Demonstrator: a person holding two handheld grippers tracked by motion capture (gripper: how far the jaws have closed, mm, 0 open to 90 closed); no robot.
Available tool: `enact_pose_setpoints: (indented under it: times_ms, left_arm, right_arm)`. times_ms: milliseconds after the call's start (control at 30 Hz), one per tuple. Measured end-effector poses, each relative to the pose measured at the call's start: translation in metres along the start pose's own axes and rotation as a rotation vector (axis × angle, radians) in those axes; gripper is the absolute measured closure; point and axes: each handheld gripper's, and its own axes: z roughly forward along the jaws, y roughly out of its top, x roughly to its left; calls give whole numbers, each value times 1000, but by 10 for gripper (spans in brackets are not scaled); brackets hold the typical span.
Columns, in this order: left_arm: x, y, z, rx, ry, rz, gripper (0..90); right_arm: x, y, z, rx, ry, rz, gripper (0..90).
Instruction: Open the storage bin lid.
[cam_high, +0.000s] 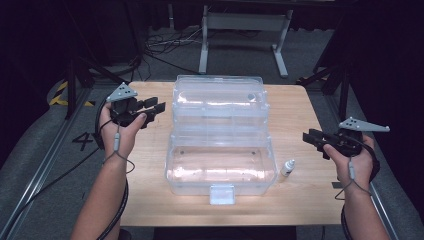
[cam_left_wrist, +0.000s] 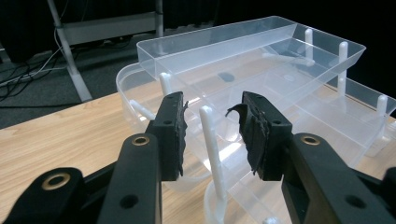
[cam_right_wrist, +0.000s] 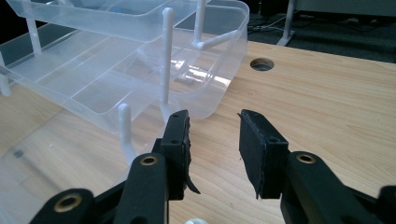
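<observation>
**Operator:** Clear plastic, all of it: the tiered organizer box (cam_high: 220, 137) sits in the middle of the wooden table (cam_high: 300, 200), opened out, its trays stepped up and back on thin white link arms. From my left, the left gripper (cam_high: 154, 106) hangs just beside the box's upper left corner, jaws apart with nothing between them. In the left gripper view one white link arm (cam_left_wrist: 211, 140) stands in line with the gap, but it is farther off, not gripped.

**Observer:** Why hold it there and not on the latch?

**Operator:** My guess is that the link arms and tray edges are what fold the tiers, so I aim at that side. The front latch tab (cam_high: 222, 194) faces me at the near edge, handy for later.

**Observer:** And to the right of the box?

**Operator:** A small white dropper bottle (cam_high: 287, 168) stands upright on the table just beside the lower bin's right front corner, apart from both hands. It is probably meant to go into a tray, which would explain the open box. Farther right, the right gripper (cam_high: 309, 137) hovers well apart from the box, jaws also spread and empty, pointing inward toward it. In the right gripper view the tray corner (cam_right_wrist: 219, 88) lies ahead of the open pads (cam_right_wrist: 180, 140).

**Observer:** Which hand for the bottle?

**Operator:** The right one, I judge; it is nearer.
</observation>
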Motion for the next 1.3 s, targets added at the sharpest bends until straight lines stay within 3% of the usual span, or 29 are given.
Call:
enact_pose_setpoints:
  times_ms: [367,600,1267,1300]
  left_arm:
    - [4,-5,-14,5,11,-16,603]
    - [5,-9,-26,-6,36,-23,604]
    - [2,-14,-42,-3,49,-23,601]
    - [2,-15,-42,-5,53,-25,601]
  right_arm:
    - [-3,16,1,97,13,-44,631]
    - [-4,30,9,198,29,-113,622]
    - [-1,51,25,396,89,-255,609]
    - [1,52,29,430,102,-275,607]
